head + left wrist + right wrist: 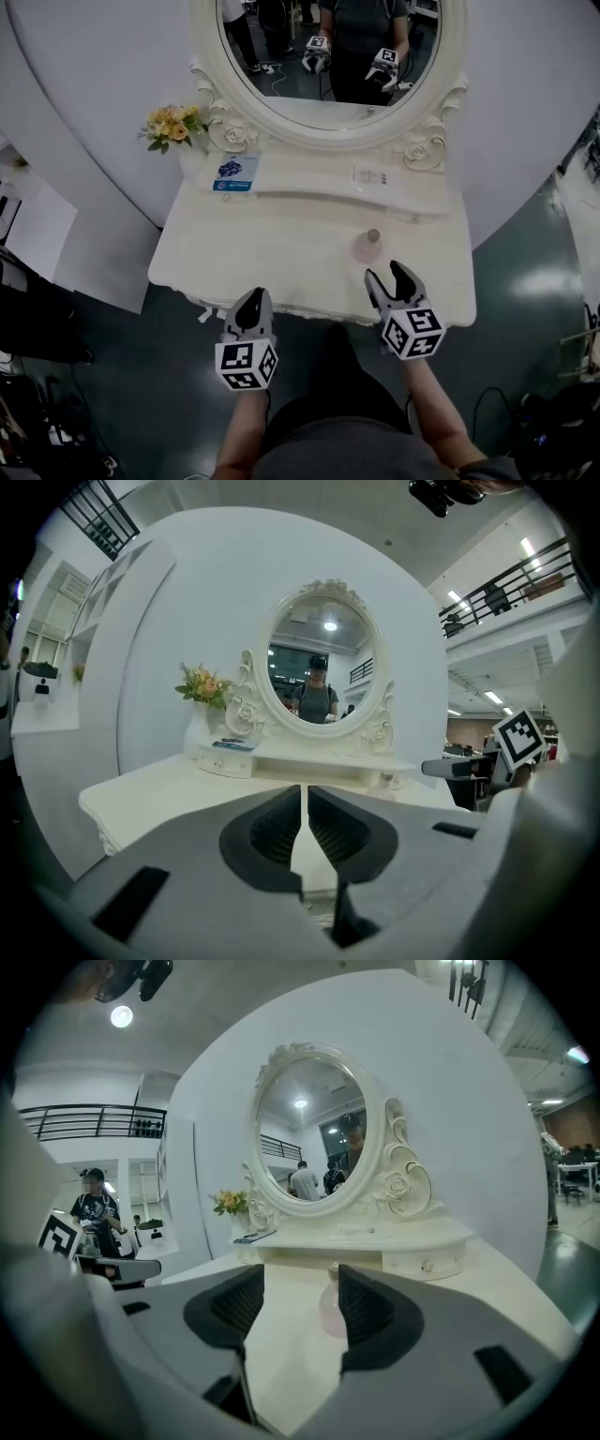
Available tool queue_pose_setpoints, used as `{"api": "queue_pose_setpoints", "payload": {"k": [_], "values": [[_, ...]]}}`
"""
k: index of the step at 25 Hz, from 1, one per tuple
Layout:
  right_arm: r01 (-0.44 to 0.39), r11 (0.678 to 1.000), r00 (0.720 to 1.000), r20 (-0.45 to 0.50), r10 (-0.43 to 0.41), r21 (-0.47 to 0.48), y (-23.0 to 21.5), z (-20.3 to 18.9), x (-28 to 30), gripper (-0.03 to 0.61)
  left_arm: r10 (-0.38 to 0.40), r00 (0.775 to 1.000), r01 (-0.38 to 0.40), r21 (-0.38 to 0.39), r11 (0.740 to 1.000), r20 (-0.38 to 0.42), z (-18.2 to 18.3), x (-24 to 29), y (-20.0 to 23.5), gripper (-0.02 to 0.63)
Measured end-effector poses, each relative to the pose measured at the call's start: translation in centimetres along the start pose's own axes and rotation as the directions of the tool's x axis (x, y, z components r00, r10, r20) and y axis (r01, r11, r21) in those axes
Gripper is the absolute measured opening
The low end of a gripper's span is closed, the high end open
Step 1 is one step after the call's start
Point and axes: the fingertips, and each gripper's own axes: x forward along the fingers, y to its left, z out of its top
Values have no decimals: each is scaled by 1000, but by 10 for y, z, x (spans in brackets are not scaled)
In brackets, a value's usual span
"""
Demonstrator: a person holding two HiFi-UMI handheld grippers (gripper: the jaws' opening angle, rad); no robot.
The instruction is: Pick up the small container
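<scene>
Aiming step | right gripper (391,273) spread, empty, near small container (367,246) | left gripper (251,306) pressed together | next: straddle, close

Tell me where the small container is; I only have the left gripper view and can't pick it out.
Observer: The small container stands on the dressing table, just ahead of the right tongs.
Operator: Are those tongs open?
Observer: Yes, open and empty; the right gripper view shows the container beyond the gap, untouched.
Operator: And my left tongs, seen from above?
Observer: The left tongs are over the table's front edge, well left of the container.
</scene>
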Motion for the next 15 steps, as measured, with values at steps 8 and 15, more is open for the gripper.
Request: {"api": "queue_pose_setpoints", "payload": {"k": [8,15], "values": [[22,1000,999,-43,-23,-7,-19,-7,47,255,19,1000,-19,-3,1000,-20,7,30,19,20],[29,999,995,-95,-30,-13,-40,-15,81,265,35,998,-36,-19,999,-44,7,58,27,20]]}}
